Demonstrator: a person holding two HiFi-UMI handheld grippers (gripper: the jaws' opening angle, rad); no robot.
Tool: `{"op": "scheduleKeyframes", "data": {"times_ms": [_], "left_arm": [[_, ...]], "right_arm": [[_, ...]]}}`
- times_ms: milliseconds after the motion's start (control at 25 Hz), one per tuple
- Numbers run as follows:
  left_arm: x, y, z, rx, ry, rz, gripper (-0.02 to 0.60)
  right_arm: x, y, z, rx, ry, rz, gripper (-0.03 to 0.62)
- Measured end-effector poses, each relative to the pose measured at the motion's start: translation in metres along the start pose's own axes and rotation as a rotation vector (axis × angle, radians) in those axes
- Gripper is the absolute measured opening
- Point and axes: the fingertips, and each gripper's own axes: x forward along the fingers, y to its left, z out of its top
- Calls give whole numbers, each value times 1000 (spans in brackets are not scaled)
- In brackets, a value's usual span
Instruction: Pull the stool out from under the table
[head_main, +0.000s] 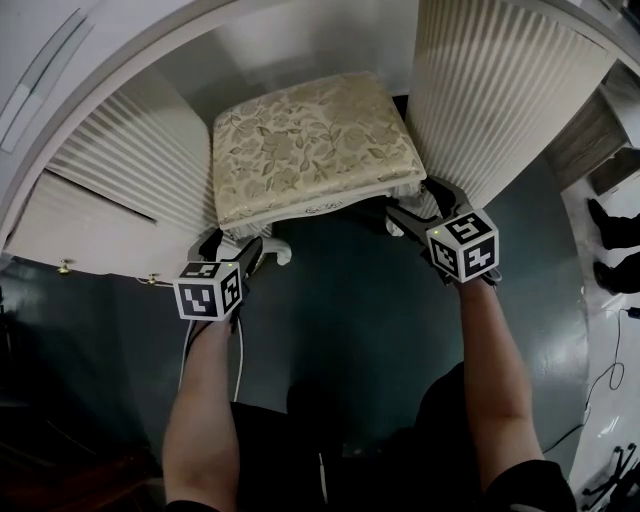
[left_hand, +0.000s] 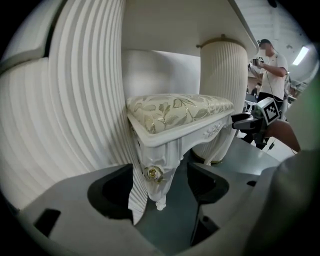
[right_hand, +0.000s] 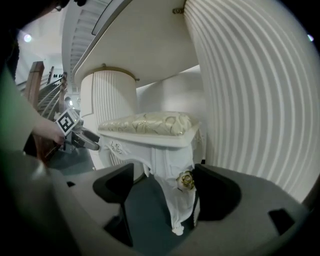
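The white carved stool, with a cream floral cushion, stands between the fluted pedestals of the white table, its front edge out from under the top. My left gripper is at the stool's front left leg. In the left gripper view, that leg stands between the jaws of the left gripper, close to the left one, with a gap on the right. My right gripper is at the front right leg. There the right gripper is open, and the leg is near its right jaw.
The right pedestal flanks the stool closely. Dark floor lies in front of it. A person stands beyond the table, with dark shoes and cables at the right edge. Gold drawer knobs stick out at the left.
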Motion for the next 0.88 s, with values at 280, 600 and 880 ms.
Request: {"op": "scheduleKeyframes", "data": {"times_ms": [280, 600, 880], "left_arm": [[12, -14, -2, 51, 14, -46, 378], [18, -10, 1, -22, 2, -40, 328], [16, -9, 1, -59, 22, 9, 296]], "right_arm": [[16, -4, -10, -19, 25, -19, 383], [22, -14, -16, -105, 71, -101, 324], [18, -18, -19, -124, 87, -89, 287]]}}
